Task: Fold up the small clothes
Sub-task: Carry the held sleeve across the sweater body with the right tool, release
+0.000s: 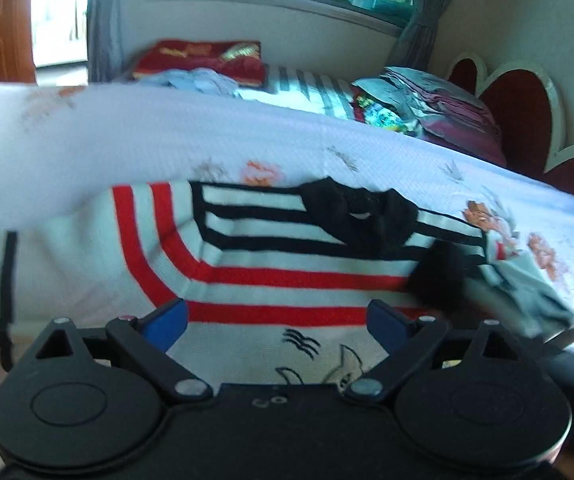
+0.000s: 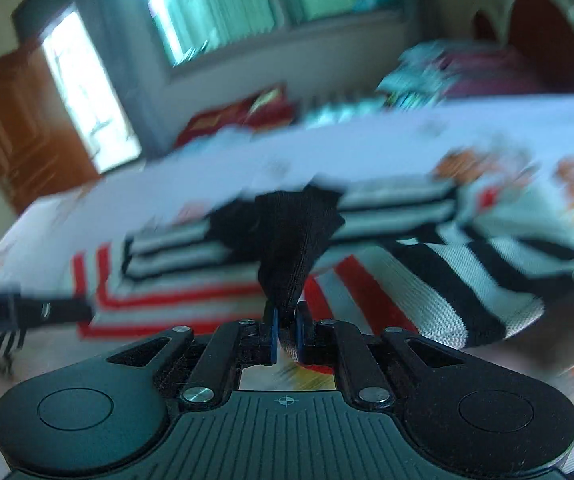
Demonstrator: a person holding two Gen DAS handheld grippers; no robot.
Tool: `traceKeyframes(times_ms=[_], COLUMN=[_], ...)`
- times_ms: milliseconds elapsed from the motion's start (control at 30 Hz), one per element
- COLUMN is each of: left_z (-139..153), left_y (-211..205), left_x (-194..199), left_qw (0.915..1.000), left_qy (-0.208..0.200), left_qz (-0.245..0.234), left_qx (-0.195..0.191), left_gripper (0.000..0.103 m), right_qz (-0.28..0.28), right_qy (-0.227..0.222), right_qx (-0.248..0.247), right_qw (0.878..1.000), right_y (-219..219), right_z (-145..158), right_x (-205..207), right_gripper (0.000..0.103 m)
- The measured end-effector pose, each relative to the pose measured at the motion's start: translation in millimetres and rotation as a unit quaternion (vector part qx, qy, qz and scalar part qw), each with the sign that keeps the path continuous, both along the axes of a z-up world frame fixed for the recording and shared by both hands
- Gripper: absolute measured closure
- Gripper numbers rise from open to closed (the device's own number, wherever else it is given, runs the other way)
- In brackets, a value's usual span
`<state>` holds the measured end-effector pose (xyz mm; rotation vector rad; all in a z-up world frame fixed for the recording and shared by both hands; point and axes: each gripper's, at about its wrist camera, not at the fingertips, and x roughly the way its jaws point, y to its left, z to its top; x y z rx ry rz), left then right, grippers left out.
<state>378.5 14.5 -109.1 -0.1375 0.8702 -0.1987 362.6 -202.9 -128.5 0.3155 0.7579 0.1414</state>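
White sweater (image 1: 271, 264), red and black stripes, rumpled

The left gripper (image 1: 277, 318) is matte black plastic with blue pads on its fingers (image 1: 167, 320). Behind each finger a pair of flat link bars runs back to silver screw heads, and further back sit two round black housings, each with a raised disc. The right gripper (image 2: 285, 334) has the same build, with thin blue pads, silver rivets on the links, a ribbed dark plate behind the fingers and a small white crosshair mark on it.
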Motion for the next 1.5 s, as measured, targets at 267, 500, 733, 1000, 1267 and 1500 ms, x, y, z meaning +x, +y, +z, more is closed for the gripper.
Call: traceKeyframes(times_ms=[267,500,733,1000,1267,1500], left_z=[-26.0,-60.1,-66.4,-22.1,-56.4,-51.0], left_y=[-23.3,-51.1,-48.7,-13.7,18.4,8.9], left_x=[8.1,18.7,25.6,25.9,27.4,25.8], left_qw=[0.9949,0.9891,0.9908,0.9891,0.9944,0.9980], left_qy=[0.051,0.093,0.066,-0.020,0.017,0.004], left_qz=[-0.046,-0.060,-0.034,0.002,0.048,0.045], left_qx=[-0.073,-0.097,-0.113,-0.146,-0.092,-0.045], left_gripper=[0.009,0.055,0.092,0.095,0.095,0.079], right_qz=[0.008,-0.040,-0.109,-0.120,-0.124,-0.114], right_qy=[-0.007,-0.016,0.021,0.047,0.036,0.050], right_qx=[-0.014,-0.098,-0.123,-0.115,-0.092,-0.061], right_qw=[1.000,0.994,0.986,0.985,0.987,0.990], right_y=[-1.9,-52.4,-102.0,-123.5,-123.1,-137.0], right_z=[8.5,21.6,-2.9,-20.8,-14.0,-4.0], right_x=[-27.2,-83.2,-85.0,-64.7,-75.1,-84.2], right_gripper=[0.050,0.050,0.050,0.082,0.087,0.087])
